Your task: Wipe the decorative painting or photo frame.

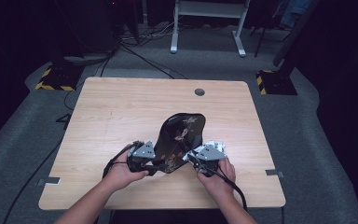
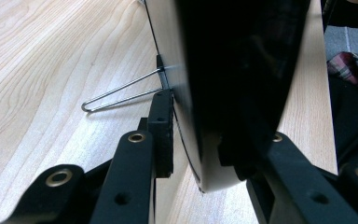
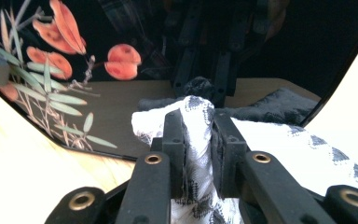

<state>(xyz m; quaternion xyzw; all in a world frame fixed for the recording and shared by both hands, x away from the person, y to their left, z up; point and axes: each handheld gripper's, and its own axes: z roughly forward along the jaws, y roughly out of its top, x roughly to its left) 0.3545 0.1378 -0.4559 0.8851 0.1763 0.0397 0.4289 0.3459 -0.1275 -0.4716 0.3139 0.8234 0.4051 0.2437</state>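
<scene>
A: Since that black lacquered plate [image 1: 179, 135] stands on edge near the front of the bench [image 1: 116, 112], propped by a wire stand [image 2: 121, 93] behind it, treat it as stiff, glossy and easy to chip.

B: How are you holding it?

A: Your left hand-held gripper [image 1: 142, 156] pinches the plate's lower rim, one pad on the pale back and one on the dark painted face. That's the right place: low on the rim, near where it meets the bench, so it can't pivot much.

B: And the right?

A: Your right hand-held gripper [image 1: 207, 156] is pressed together on a bunched white patterned cloth [image 3: 196, 140], held against the plate's lower front, beside the orange leaves painted there. The cloth is soft and limp, so it will follow wherever you steer it.

B: Any risk?

A: I'd judge the lacquer slippery under rubber pads, and the plate fairly light, so a hard wipe could push it back off the stand. Keep the left pinch firm but not crushing, and wipe with light strokes toward the held rim.
</scene>
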